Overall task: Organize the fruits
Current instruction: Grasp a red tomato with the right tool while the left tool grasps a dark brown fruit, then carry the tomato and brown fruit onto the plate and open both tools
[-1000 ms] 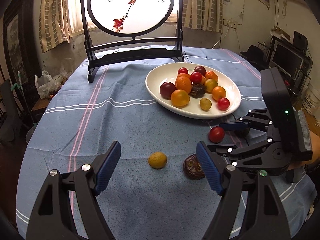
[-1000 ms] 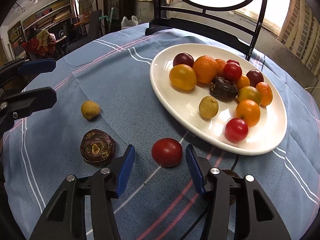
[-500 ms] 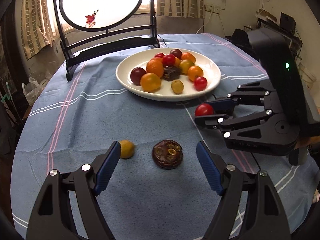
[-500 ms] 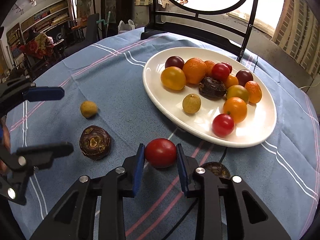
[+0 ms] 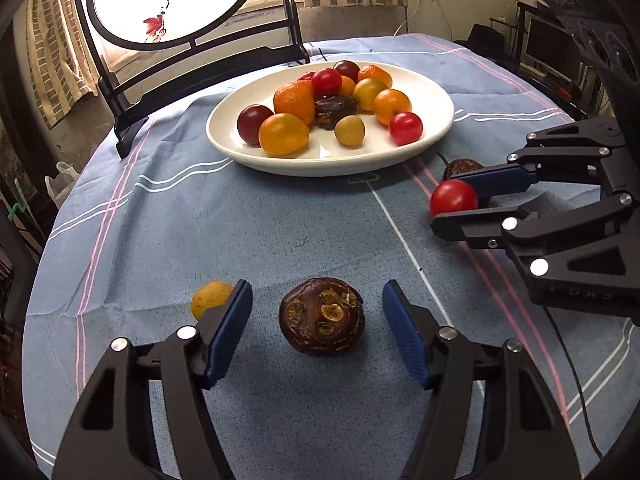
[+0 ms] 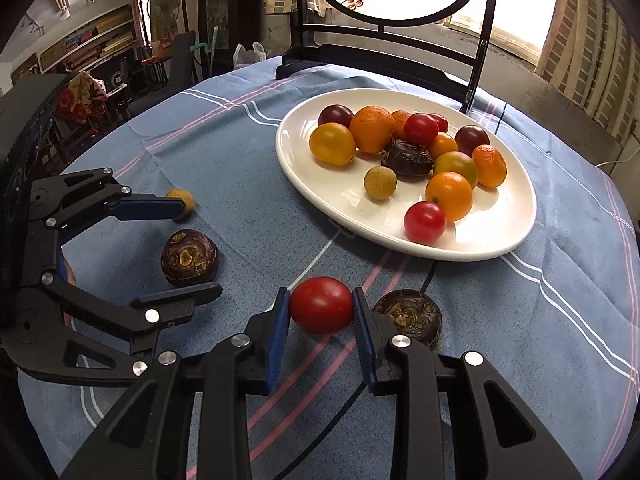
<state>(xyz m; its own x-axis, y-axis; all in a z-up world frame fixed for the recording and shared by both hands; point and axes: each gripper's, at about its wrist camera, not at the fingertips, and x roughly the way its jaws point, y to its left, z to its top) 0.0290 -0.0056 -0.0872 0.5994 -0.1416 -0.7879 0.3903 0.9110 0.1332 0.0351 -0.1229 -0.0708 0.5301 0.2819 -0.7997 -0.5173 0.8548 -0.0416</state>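
A white plate [image 5: 432,96] [image 6: 516,208] holds several tomatoes, oranges and a dark brown fruit. My right gripper [image 6: 322,312] [image 5: 454,204] is shut on a red tomato [image 6: 321,310] [image 5: 453,197], just in front of the plate. My left gripper [image 5: 318,312] [image 6: 196,246] is open, its fingers on either side of a dark brown fruit [image 5: 322,321] [image 6: 189,257] on the cloth, not touching it. A small yellow fruit [image 5: 210,298] [image 6: 182,202] lies just outside the left finger. Another dark brown fruit [image 6: 408,318] [image 5: 462,168] lies beside the right gripper.
A black stand [image 5: 200,60] [image 6: 380,64] with a round painted screen stands on the blue striped tablecloth [image 5: 200,208] behind the plate. A thin black cable [image 5: 568,344] runs over the cloth at the right. The round table's edge curves close at left and right.
My right gripper closed on the red tomato and holds it. My left gripper moved forward and right, so the dark brown fruit now sits between its open fingers.
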